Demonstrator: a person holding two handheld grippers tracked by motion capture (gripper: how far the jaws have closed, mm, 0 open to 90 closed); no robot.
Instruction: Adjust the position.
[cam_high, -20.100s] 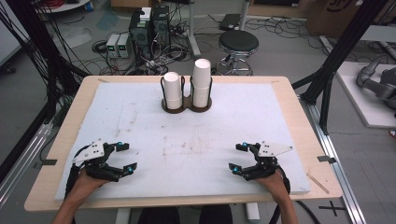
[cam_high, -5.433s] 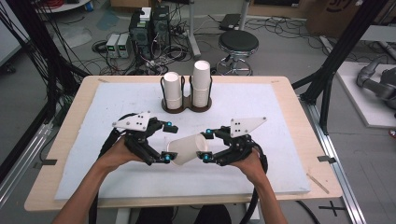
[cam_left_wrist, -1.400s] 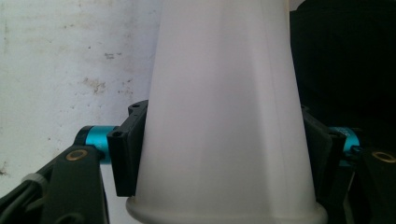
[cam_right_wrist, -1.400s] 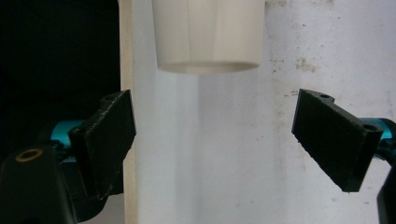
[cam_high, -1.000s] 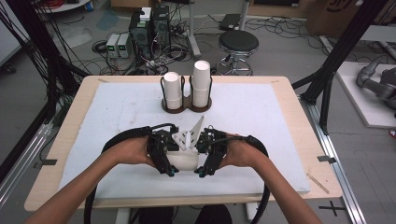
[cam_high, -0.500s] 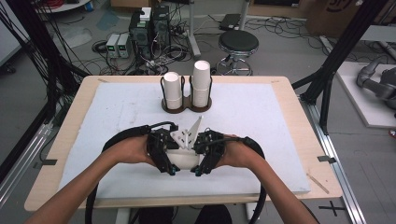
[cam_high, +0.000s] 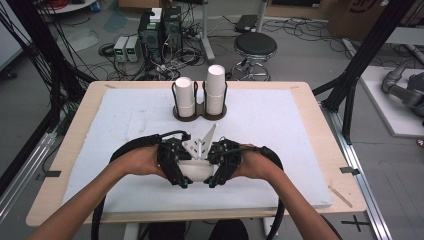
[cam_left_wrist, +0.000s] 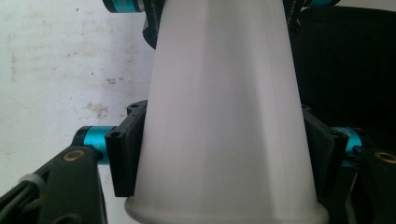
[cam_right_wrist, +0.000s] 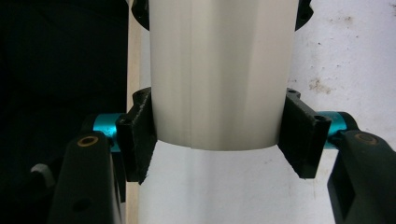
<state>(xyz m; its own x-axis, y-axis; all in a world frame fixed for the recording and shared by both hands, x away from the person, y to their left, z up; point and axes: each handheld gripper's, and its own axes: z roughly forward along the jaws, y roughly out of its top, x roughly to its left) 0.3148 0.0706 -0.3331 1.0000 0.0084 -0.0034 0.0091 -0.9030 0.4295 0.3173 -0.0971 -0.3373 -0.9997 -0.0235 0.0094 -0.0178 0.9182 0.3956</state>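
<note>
A white paper cup is held lying sideways between the two grippers, low over the white mat near the table's front edge — the left gripper clamped on its rimmed end, the right gripper on its narrow end.

Both forearms are bare. The left gripper and right gripper are black, with turquoise collars, brass-coloured pivot screws, grey three-cornered top plates and thick black trailing cables.
</note>
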